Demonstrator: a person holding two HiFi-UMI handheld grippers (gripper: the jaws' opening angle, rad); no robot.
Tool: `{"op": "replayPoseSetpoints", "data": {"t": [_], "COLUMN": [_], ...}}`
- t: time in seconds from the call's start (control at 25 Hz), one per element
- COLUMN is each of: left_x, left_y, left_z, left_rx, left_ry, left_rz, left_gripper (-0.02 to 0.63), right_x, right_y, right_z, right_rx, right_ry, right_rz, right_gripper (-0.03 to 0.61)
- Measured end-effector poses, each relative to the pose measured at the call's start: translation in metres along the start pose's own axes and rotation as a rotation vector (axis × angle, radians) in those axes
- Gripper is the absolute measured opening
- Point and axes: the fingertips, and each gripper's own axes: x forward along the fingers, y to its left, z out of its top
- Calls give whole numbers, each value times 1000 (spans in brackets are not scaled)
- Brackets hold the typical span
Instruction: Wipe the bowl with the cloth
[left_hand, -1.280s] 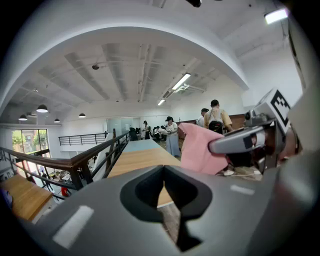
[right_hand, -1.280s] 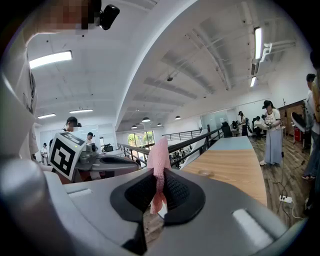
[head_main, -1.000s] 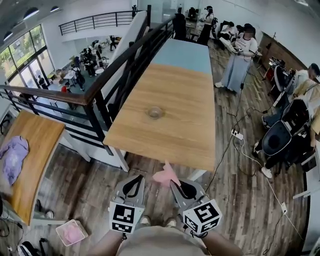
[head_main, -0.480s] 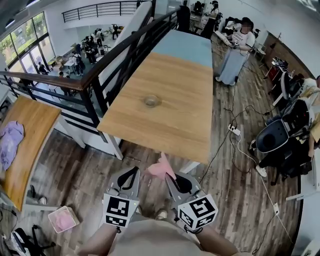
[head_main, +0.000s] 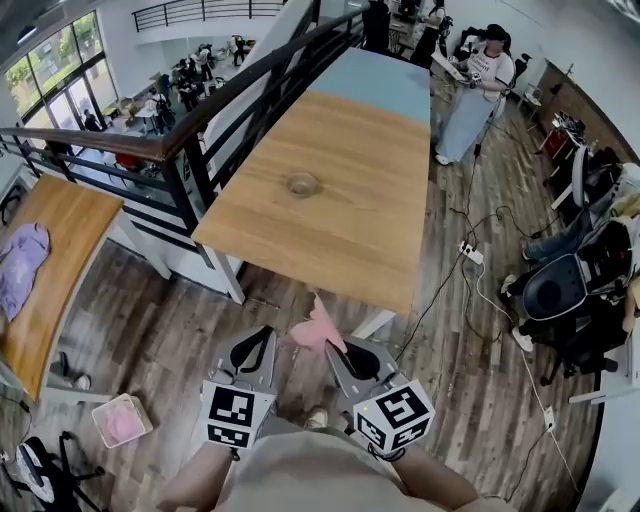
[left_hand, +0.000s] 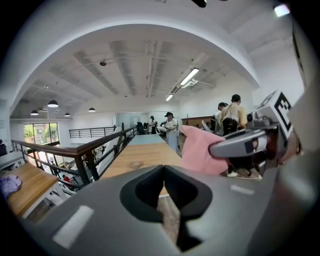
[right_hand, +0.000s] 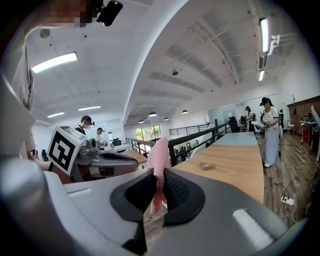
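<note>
A small clear bowl (head_main: 303, 184) sits in the middle of the long wooden table (head_main: 330, 245); it shows far off as the bowl (left_hand: 135, 163) and the bowl (right_hand: 205, 165) in the gripper views. My right gripper (head_main: 333, 345) is shut on a pink cloth (head_main: 316, 328), which sticks up between its jaws as the cloth (right_hand: 159, 161) and shows as the cloth (left_hand: 198, 150) to the right in the left gripper view. My left gripper (head_main: 266, 335) is shut and holds nothing. Both grippers hang over the wooden floor, short of the table's near edge.
A dark metal railing (head_main: 200, 120) runs along the table's left side. A second wooden table (head_main: 50, 270) with a purple cloth (head_main: 18, 265) stands at the left. Cables and a power strip (head_main: 471, 253) lie on the floor at the right. Several people stand beyond the table's far end.
Both grippers and the view have come closer to the table's near edge. The pink cloth stays gripped in the right gripper, and the left jaws stay shut.
</note>
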Motion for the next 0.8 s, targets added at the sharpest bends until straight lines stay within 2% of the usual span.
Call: {"op": "replayPoseSetpoints", "data": {"t": [0.8], "left_x": [11], "left_y": [-50], "left_z": [-2], "left_rx": [43], "left_ry": [26], "left_rz": [32], "left_gripper": [2], "right_x": [-39], "right_y": [-35], "right_z": [-14], "right_rx": [11], "right_ry": [-34], "right_rz": [33], "right_gripper": [25]}}
